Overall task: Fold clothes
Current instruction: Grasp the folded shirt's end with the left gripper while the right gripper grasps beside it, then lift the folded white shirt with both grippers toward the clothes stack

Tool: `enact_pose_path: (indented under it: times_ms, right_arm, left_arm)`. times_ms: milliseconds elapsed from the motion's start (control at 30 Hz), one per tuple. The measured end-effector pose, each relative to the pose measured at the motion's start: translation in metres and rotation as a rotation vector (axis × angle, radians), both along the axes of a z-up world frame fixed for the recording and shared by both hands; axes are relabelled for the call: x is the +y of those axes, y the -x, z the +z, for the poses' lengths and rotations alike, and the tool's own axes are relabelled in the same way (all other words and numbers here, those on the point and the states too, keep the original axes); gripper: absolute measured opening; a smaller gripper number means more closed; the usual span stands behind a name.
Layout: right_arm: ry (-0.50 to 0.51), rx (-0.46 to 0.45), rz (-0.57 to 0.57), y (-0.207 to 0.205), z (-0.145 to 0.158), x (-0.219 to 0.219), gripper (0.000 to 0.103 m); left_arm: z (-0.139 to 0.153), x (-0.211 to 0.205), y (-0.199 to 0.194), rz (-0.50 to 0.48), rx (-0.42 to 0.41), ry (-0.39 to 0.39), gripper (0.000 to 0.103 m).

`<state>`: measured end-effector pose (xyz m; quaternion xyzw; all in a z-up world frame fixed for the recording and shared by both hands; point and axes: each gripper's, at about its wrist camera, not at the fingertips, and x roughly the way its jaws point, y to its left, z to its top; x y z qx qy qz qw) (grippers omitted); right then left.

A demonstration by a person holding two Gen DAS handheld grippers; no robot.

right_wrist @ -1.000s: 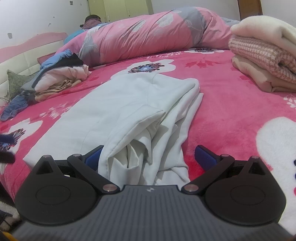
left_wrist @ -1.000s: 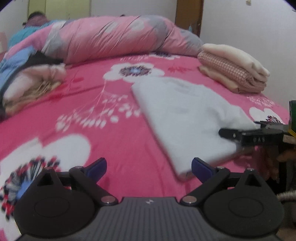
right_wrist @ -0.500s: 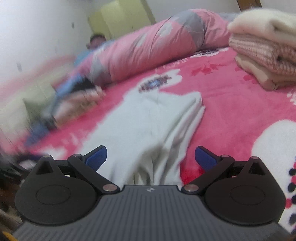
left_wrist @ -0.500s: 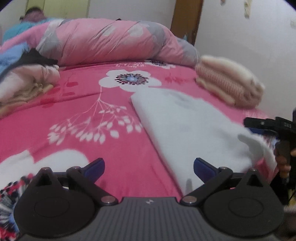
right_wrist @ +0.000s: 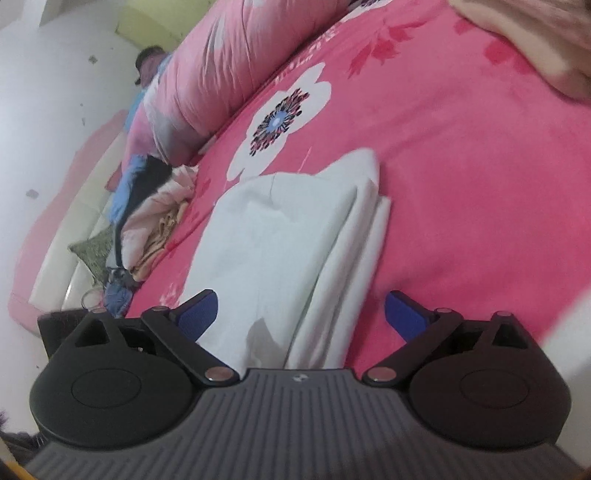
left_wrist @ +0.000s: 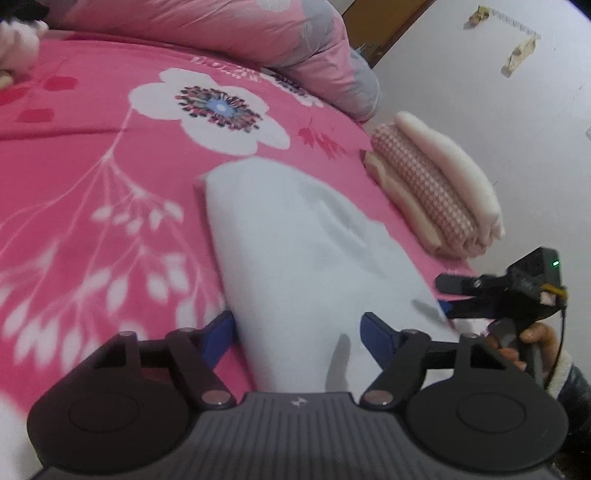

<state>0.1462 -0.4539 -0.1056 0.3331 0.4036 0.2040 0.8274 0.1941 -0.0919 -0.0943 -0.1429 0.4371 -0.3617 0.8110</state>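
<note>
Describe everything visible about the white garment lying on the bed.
The white cloth garment is plain, soft-looking and partly folded into a long strip. It lies flat on the pink flowered bedspread, with stacked layered edges along its right side in the right wrist view. Its near end reaches between the open blue-tipped fingers of both the left claw and the right claw; neither is closed on it. It lies apart from the folded cream and checked pile.

A pink bedspread (left_wrist: 92, 155) printed with white flowers covers the bed, with a rolled pink quilt (left_wrist: 229, 33) along its far edge. Beside the white wall (left_wrist: 480, 92) lies a door frame (left_wrist: 384, 33); a green cushion (right_wrist: 92, 254) rests against the padded headboard (right_wrist: 62, 240).
</note>
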Motion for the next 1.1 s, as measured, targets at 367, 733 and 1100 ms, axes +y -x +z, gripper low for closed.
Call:
enact_pose_path:
  times_ms: [367,733,1100]
  right_arm:
    - [-0.022,0.001,0.118,-0.067,-0.010,0.001,0.056]
    - [0.064,-0.032,0.185,-0.093,-0.004,0.021,0.007]
    - [0.241,-0.233,0.141,-0.045,0.073,0.039,0.003]
  left_arm:
    - [-0.026,-0.005,-0.065,-0.017,0.079,0.198,0.051]
    - [-0.018,-0.021,-0.068,-0.002,-0.024,0.117,0.020]
    - [0.056,-0.023,-0.013,0.014,-0.258,0.114,0.011]
